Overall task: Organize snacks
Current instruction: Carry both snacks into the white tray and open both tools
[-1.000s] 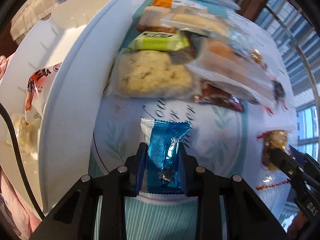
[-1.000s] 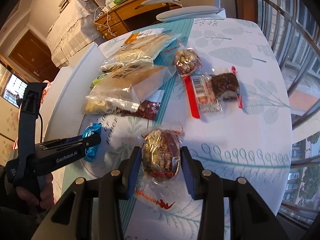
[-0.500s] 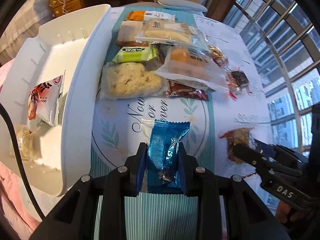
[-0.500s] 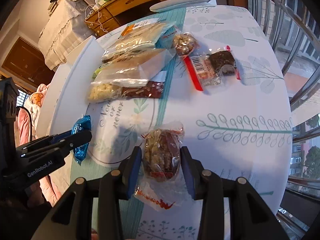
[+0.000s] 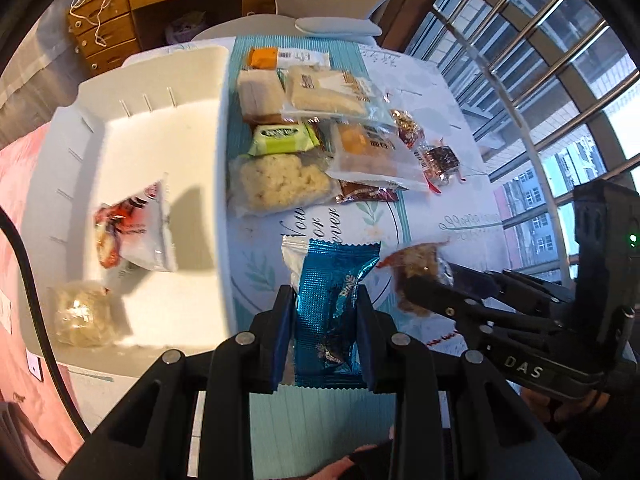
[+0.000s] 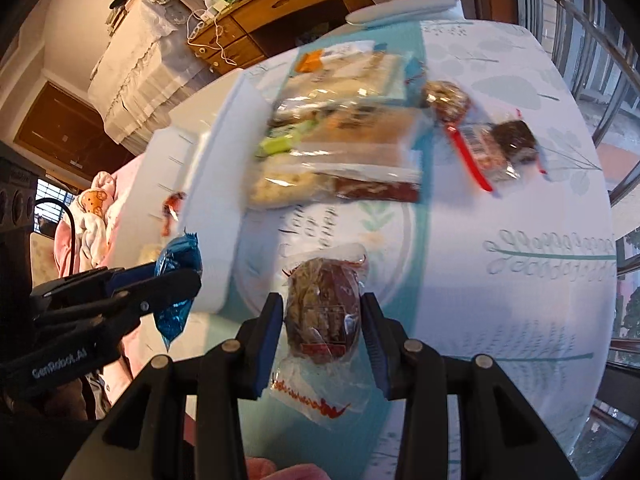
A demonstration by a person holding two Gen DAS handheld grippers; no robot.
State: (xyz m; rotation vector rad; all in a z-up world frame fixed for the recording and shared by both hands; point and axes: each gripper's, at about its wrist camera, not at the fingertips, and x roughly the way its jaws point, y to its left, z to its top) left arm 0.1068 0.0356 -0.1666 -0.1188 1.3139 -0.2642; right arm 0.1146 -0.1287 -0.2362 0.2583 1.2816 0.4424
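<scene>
**Both packs lifted, heading for the bin**

Left wrist view: since a second ago the left claw point(image 5: 325, 332) has risen off the counter point(image 5: 460, 128) and the white bin point(image 5: 160, 128) now fills more of the frame. The claw is clamped on the blue pack point(image 5: 332, 296), held clear of the counter, just right of the bin wall. Two snacks already lie in the bin.

Right wrist view: the right claw point(image 6: 322, 336) grips the nut cake point(image 6: 322, 312), also lifted, farther from the bin.

To do this well, carry each pack fully over the wall before releasing, left first, keeping the claws apart.
</scene>
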